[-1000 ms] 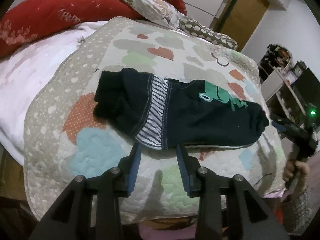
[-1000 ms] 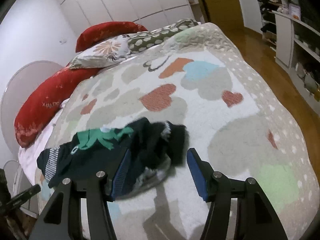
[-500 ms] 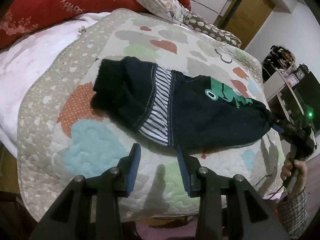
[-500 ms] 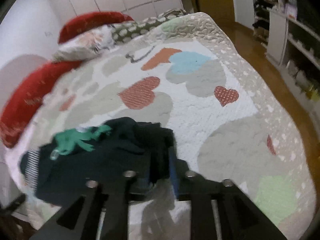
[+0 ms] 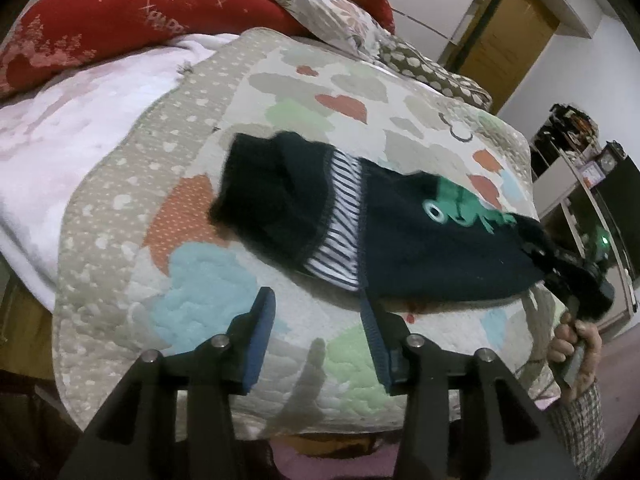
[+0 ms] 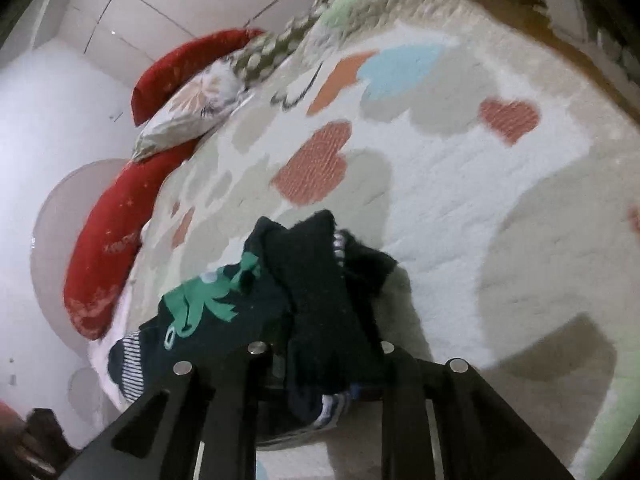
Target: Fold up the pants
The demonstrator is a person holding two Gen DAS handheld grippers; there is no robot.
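Bedroom, quilt (image 5: 208, 308) with heart patches spread over the bed, red pillows (image 5: 132, 20) along the head end, shelving off past the foot-side corner. Pants (image 5: 400, 248) lie on the quilt close to its near edge, dark navy with a striped band and a green patch. Their long axis runs roughly along that near edge, one end bunched toward the pillow side, the other stretched toward the corner where my right gripper (image 6: 320, 376) has it. Right jaws are closed on a wad of dark cloth; in the right wrist view the fabric fills the gap between the fingers and trails away toward the pillows, and that end looks lifted off the quilt. Left gripper (image 5: 318, 336) hangs over the near edge with its jaws wide and nothing between them, pointing across the bed at the striped band, which sits just ahead of the fingertips and apart from them. So the pants lie crosswise to my left gripper and lengthwise from my right. My read: the held end is the one to carry, back along the garment's own axis toward the bunched end. The left is nearer the middle and could pin or pinch at the stripes. Some blur, so exact cloth edges are uncertain.
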